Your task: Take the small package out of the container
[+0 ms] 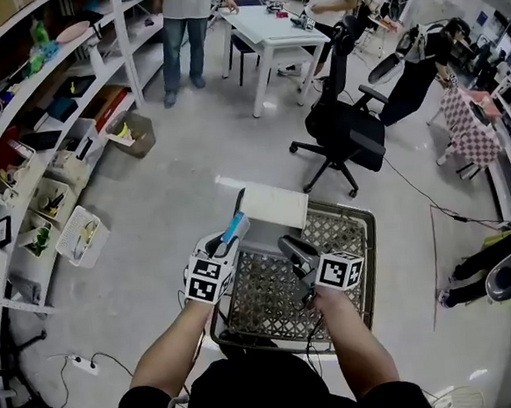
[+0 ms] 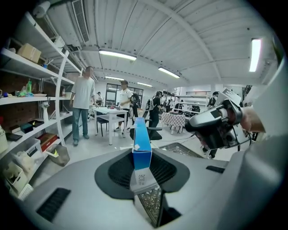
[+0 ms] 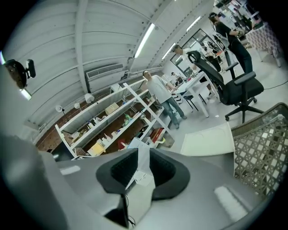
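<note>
While both grippers hang over the mesh basket point(image 1: 369, 234), the left gripper point(image 1: 227, 242) is clenched on a blue box point(image 1: 238, 216) – its lower end sits between the jaws, the rest stands up and tilts away from the person. From the head view the box sits above the basket's left rim, outside the mesh, with a white board point(image 1: 273, 208) lying beyond it on the far rim. Right gripper point(image 1: 289, 244) is just beside, over the basket's middle – clamped on a thin white pack point(image 3: 143, 170), edge-on, barely visible from above.
</note>
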`<state>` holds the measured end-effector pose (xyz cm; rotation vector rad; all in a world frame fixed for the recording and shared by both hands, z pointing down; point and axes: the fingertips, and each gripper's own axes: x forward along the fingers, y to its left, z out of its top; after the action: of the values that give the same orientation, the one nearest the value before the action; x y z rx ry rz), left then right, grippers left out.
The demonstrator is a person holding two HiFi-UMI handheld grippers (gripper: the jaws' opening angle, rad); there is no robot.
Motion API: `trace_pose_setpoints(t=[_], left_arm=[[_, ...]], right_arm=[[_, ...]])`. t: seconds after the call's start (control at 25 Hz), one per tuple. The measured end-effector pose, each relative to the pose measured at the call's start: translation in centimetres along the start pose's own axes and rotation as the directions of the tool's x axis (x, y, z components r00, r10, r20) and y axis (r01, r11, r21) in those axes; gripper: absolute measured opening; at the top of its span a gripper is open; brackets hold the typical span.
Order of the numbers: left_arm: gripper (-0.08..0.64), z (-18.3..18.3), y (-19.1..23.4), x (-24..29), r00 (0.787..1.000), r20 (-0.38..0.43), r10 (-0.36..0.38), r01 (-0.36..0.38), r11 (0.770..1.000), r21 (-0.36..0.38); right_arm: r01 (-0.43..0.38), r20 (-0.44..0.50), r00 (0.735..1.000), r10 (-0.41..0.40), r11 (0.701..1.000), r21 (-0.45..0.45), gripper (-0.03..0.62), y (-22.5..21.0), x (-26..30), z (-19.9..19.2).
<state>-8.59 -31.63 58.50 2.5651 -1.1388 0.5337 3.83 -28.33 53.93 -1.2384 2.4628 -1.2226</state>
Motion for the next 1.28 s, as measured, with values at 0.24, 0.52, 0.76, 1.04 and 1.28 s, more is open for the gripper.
trace_pose_setpoints(t=[0.24,0.52,0.76,1.04,1.28], left_arm=[[0.097,2.1,0.4,-4.8,0.998,0.050,0.031,-0.030,0.999,-0.016],[0.097,4.6,-0.7,-9.9,0.993,0.106,0.059,-0.059,0.998,-0.002],[0.097,7.3,-3.0,-12.9,0.983,0.166,0.074,-0.079,0.996,0.029],[0.097,9.4,-5.8,-14.5,0.971,0.206,0.118,-0.116,0.993,-0.022],[0.097,8.9,-7.4,-15.7,0.959,0.215,0.186,-0.174,0.982,-0.074]], right_arm=[[-0.029,0.045,0.999,0.031,0.999,-0.027,0.089,3.3,-3.1,-0.9],[-0.019,0.078,0.997,0.028,0.993,-0.118,0.089,6.0,-6.9,-0.1],[0.011,0.140,0.990,0.018,0.979,-0.205,0.087,6.3,-10.7,1.9],[0.032,0.156,0.988,0.015,0.955,-0.295,0.075,5.3,-15.8,4.1],[0.097,0.188,0.982,-0.035,0.938,-0.333,0.058,2.5,-20.0,5.1]])
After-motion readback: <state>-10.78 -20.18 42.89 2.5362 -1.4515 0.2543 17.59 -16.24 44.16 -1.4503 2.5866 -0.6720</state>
